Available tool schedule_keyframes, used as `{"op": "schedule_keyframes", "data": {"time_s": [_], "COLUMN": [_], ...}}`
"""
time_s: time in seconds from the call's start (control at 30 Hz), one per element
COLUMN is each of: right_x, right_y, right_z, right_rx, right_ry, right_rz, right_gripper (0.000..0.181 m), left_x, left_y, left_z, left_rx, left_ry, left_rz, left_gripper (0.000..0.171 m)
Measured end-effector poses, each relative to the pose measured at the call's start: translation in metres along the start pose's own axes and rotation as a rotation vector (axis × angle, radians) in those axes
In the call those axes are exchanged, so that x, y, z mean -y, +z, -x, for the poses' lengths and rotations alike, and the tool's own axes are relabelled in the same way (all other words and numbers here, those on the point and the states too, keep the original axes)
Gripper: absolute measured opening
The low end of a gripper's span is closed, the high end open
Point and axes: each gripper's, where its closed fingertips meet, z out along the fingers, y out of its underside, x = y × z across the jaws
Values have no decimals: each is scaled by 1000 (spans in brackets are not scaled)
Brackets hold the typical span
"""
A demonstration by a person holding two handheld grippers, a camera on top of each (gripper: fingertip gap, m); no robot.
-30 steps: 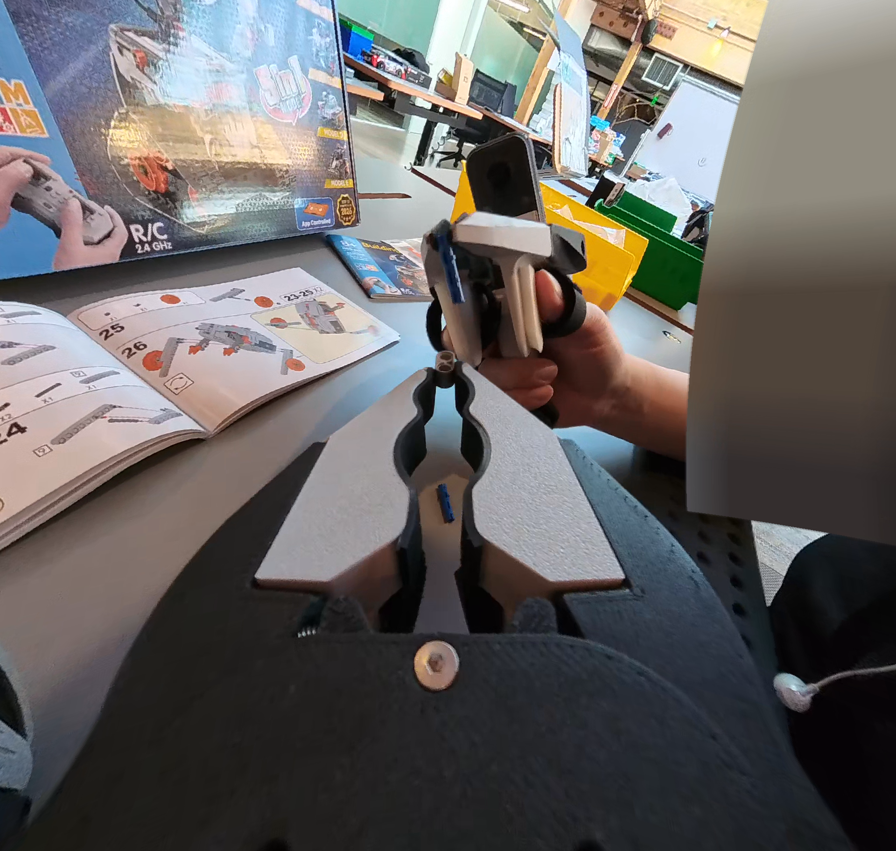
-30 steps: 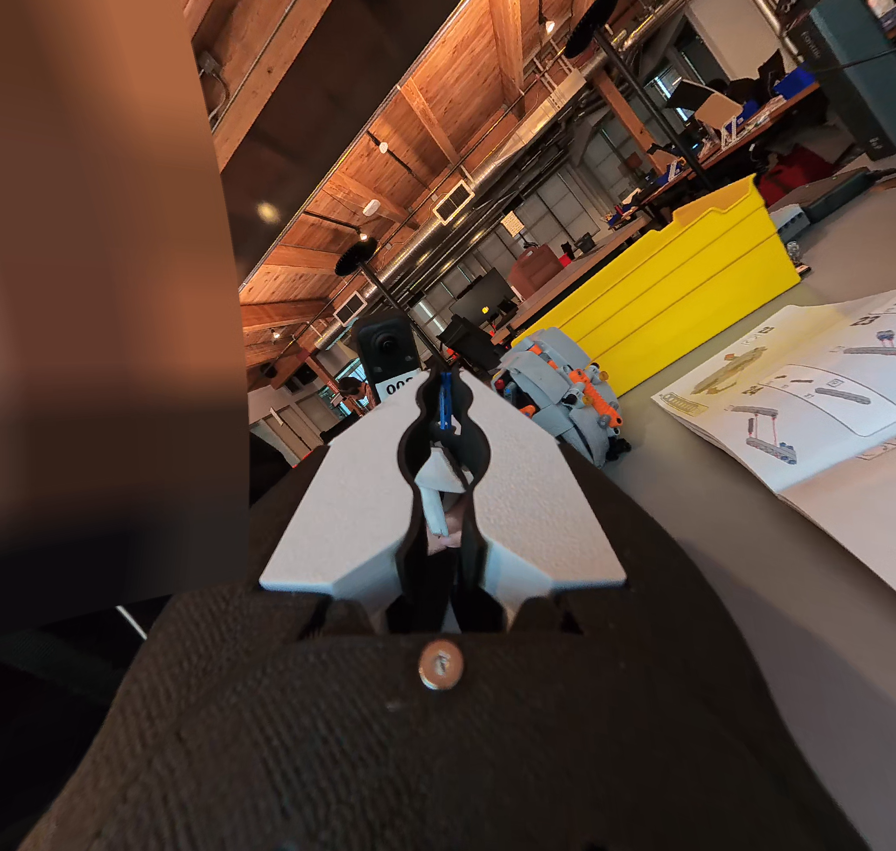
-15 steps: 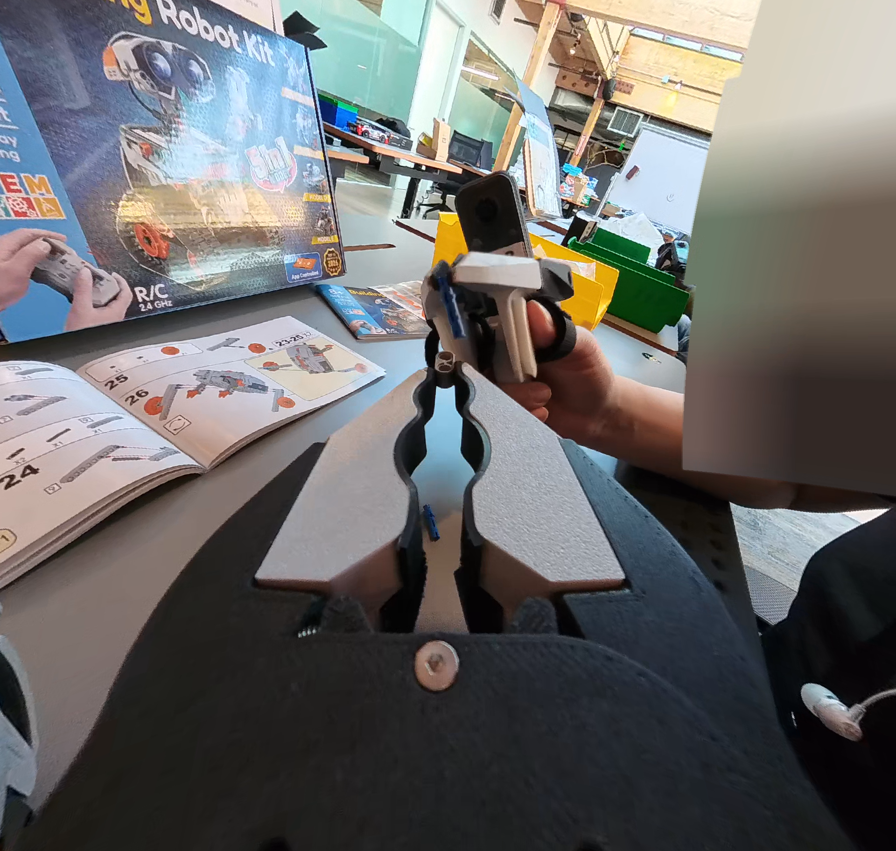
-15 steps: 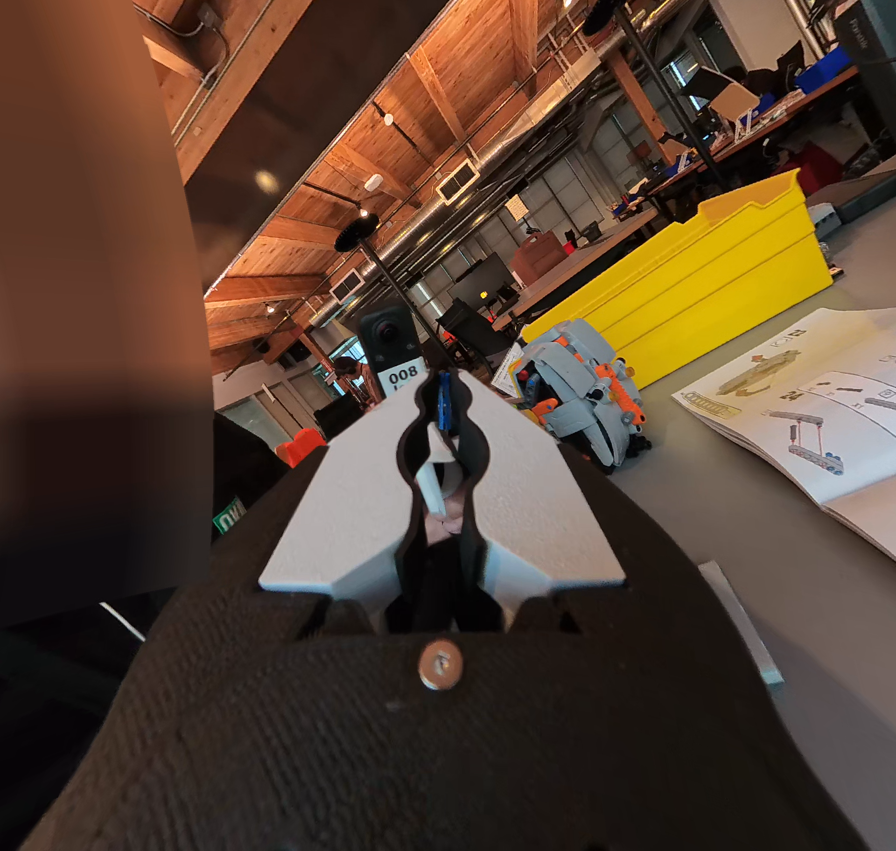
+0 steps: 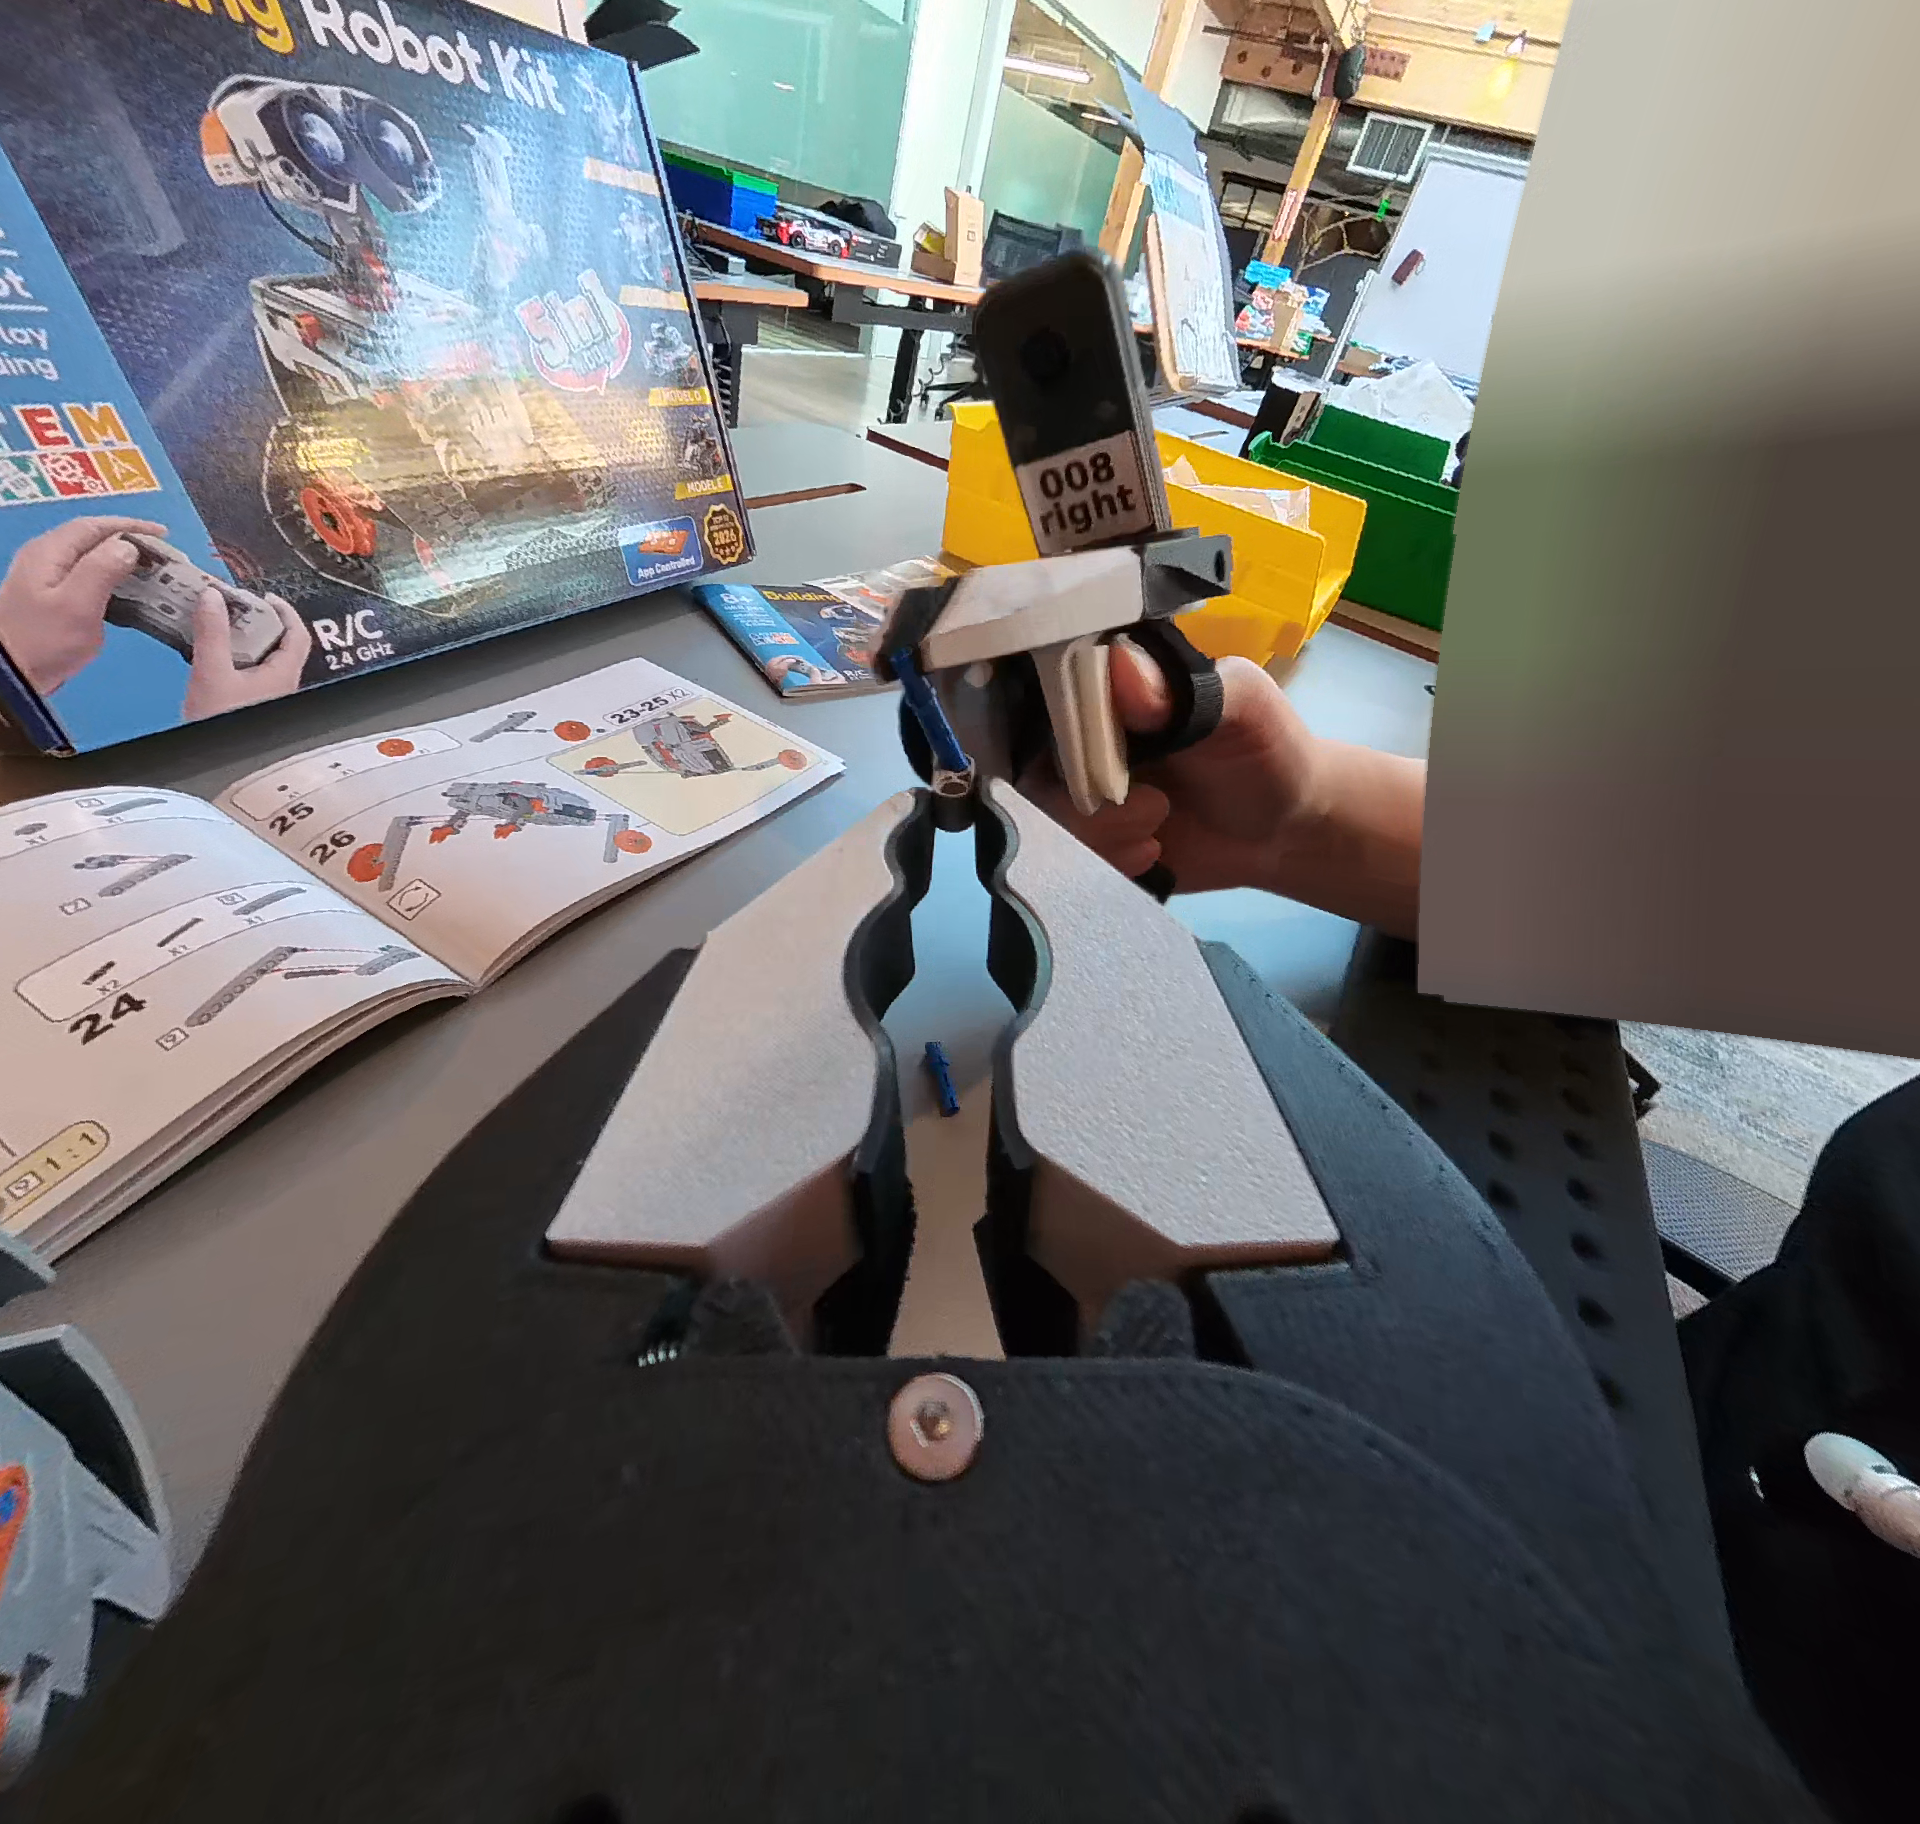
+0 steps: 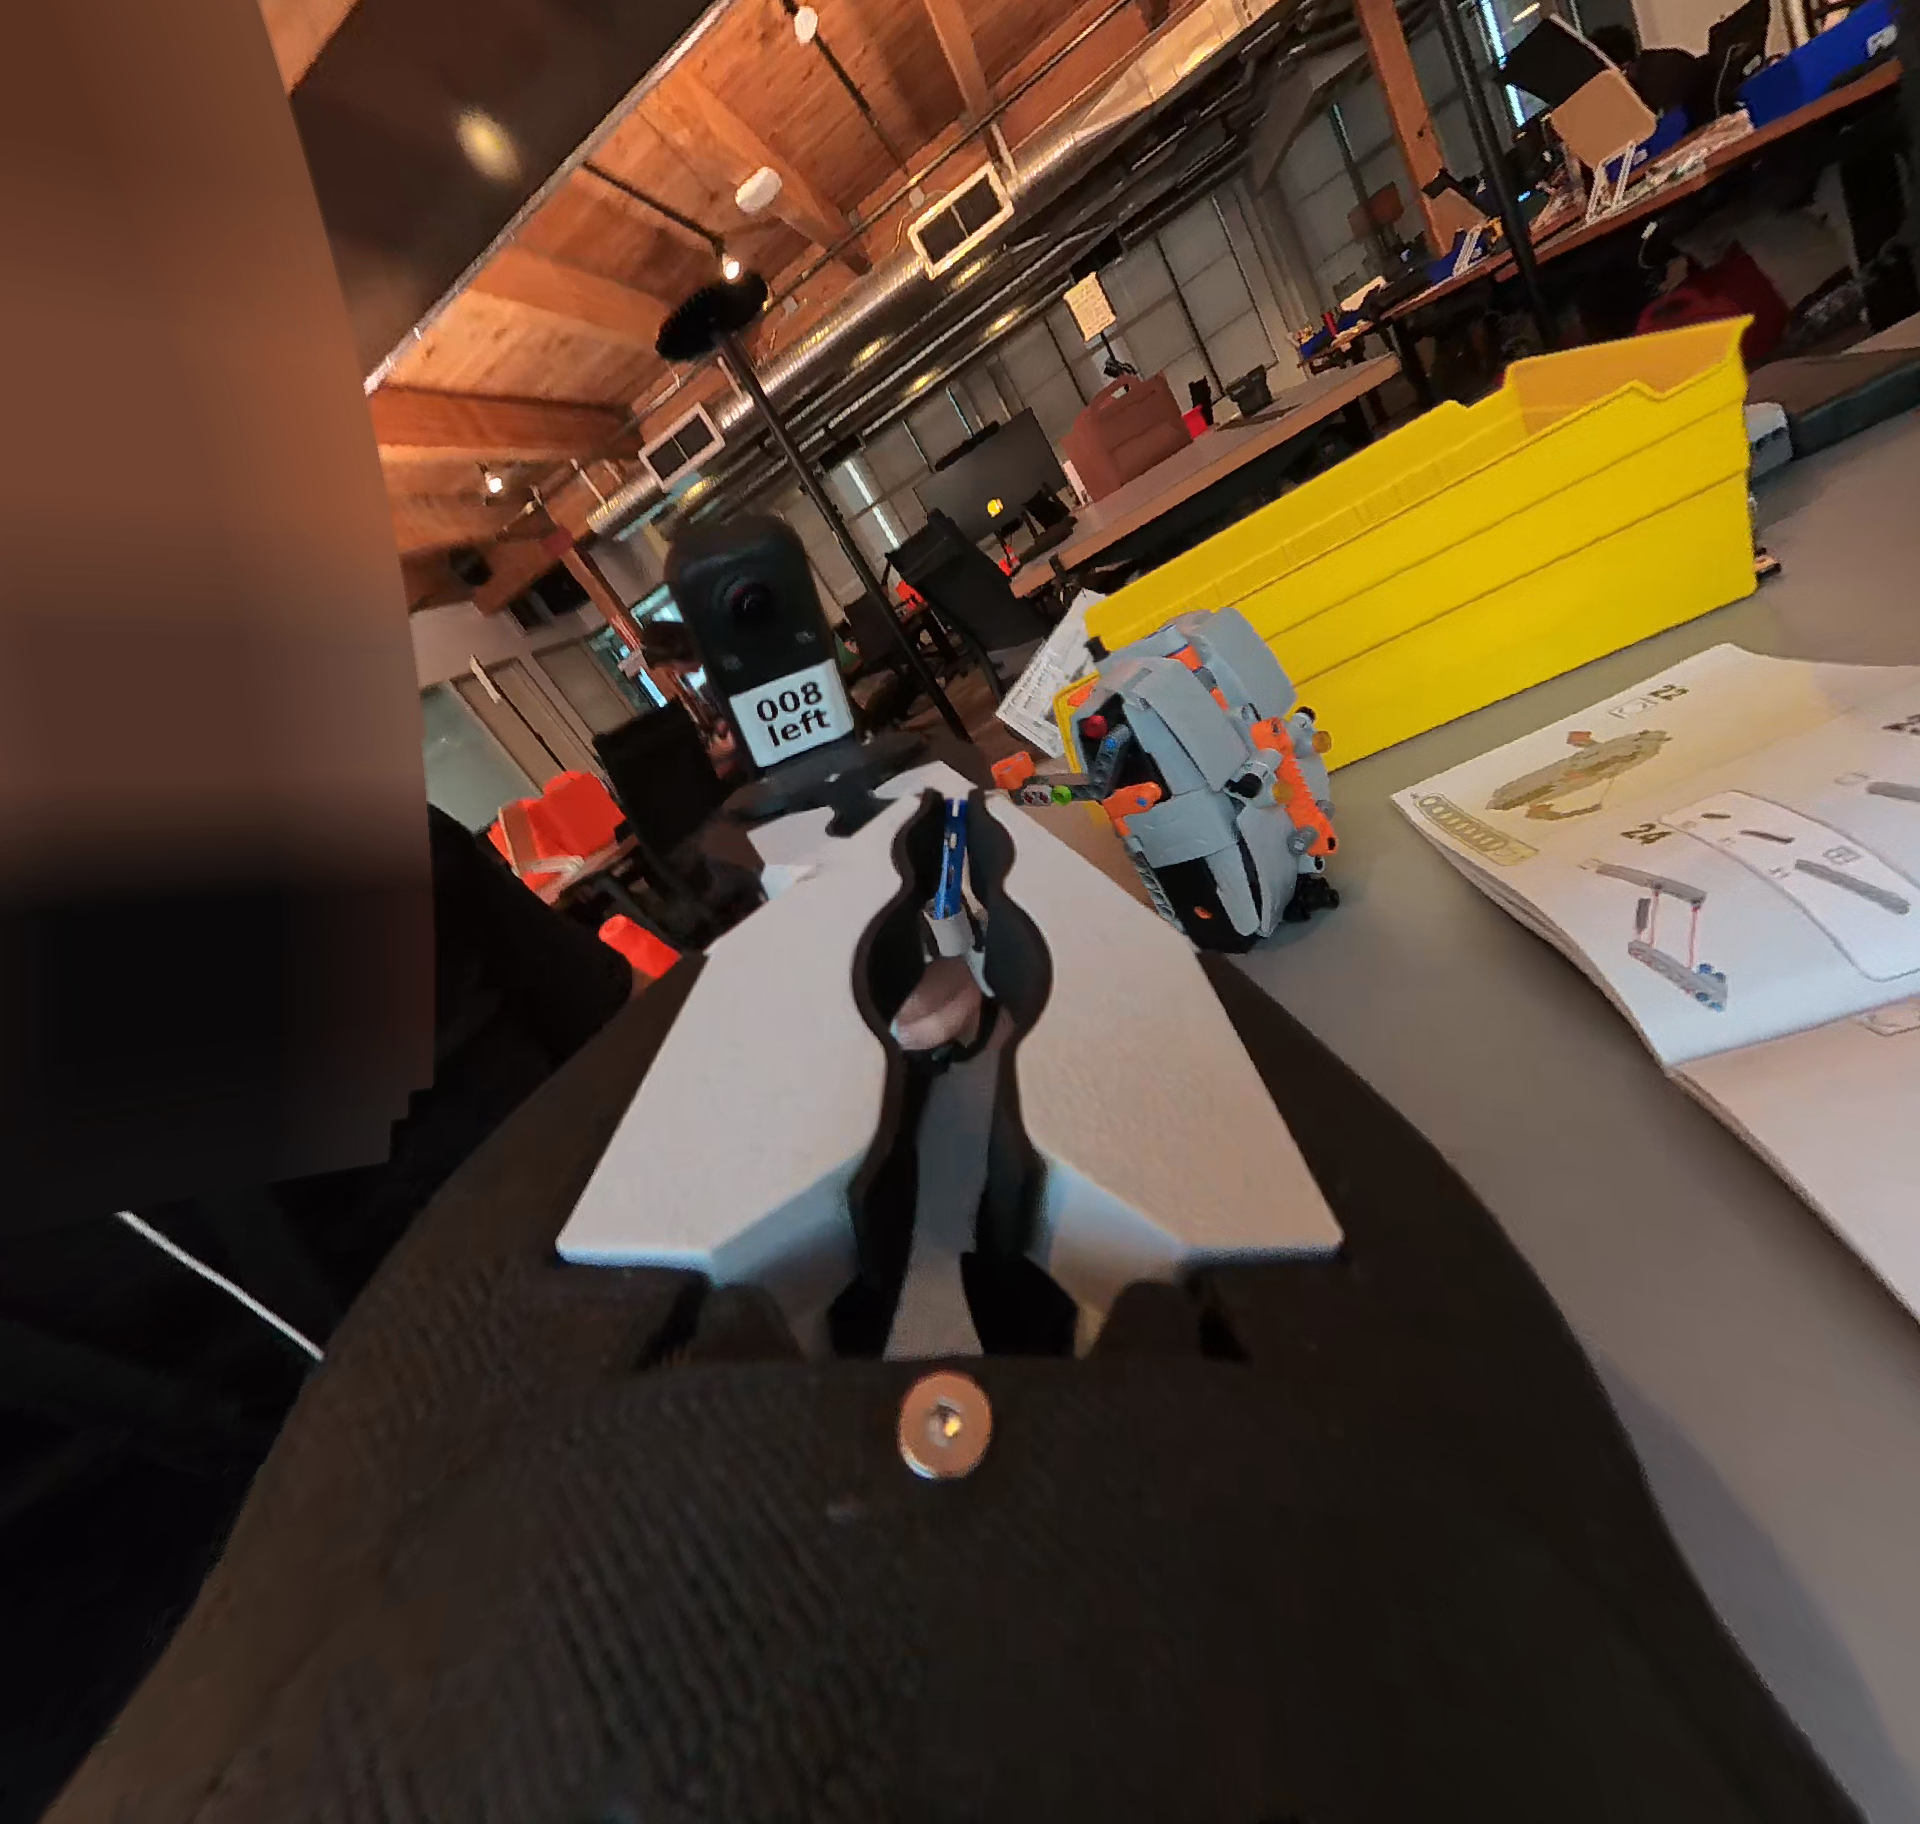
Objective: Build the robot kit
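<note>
My left gripper (image 5: 954, 795) is shut on a small grey round connector (image 5: 952, 785) at its tips, held above the grey table (image 5: 644, 1026). My right gripper (image 6: 951, 806) is shut on a thin blue pin (image 6: 950, 855). In the left wrist view the right gripper (image 5: 902, 654) points the blue pin (image 5: 928, 709) down, and the pin's lower end meets the connector. The connector (image 6: 951, 933) shows pale below the pin in the right wrist view. A second blue pin (image 5: 940, 1078) lies on the table under the left fingers.
An open instruction booklet (image 5: 312, 891) lies left; it also shows in the right wrist view (image 6: 1714, 891). A robot-kit box (image 5: 343, 320) stands behind it. A yellow bin (image 6: 1455, 548), a green bin (image 5: 1371, 517) and a grey-and-orange model (image 6: 1205, 787) are on the table. A hand (image 5: 1226, 787) holds the right gripper. The tips of both grippers are at nearly the same place.
The right gripper has tilted and come down, so the blue pin now points at and meets the connector in the left gripper. Both grippers stay shut.
</note>
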Motion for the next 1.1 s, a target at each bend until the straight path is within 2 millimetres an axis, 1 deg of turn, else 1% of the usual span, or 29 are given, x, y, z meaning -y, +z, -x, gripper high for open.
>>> {"op": "schedule_keyframes", "data": {"time_s": [0.2,0.4,0.5,0.6,0.73,0.87,0.93,1.1], "right_x": [-1,-7,-8,-9,-10,-18,-19,-11], "right_y": [-4,-6,-9,-11,-11,-8,-7,-9], "right_z": [7,9,14,16,17,20,21,16], "right_rx": [36,49,62,64,71,76,82,75], "right_ry": [-118,-209,-262,-310,-332,-373,-368,-295], "right_rz": [36,101,113,126,131,167,167,119], "right_gripper": [2,2,2,2,2,3,3,3], "left_x": [0,-5,-5,-5,-6,-8,-9,-5], "left_y": [0,1,1,1,0,0,0,-1], "left_z": [-5,-10,-14,-14,-15,-13,-13,-12], "left_rx": [-57,-87,-106,-120,-122,-116,-118,-104], "left_ry": [-57,-60,-57,-88,-82,-92,-95,-76], "left_rz": [-2,21,25,23,27,39,40,19], "left_gripper": [5,4,4,4,5,4,4,4]}}
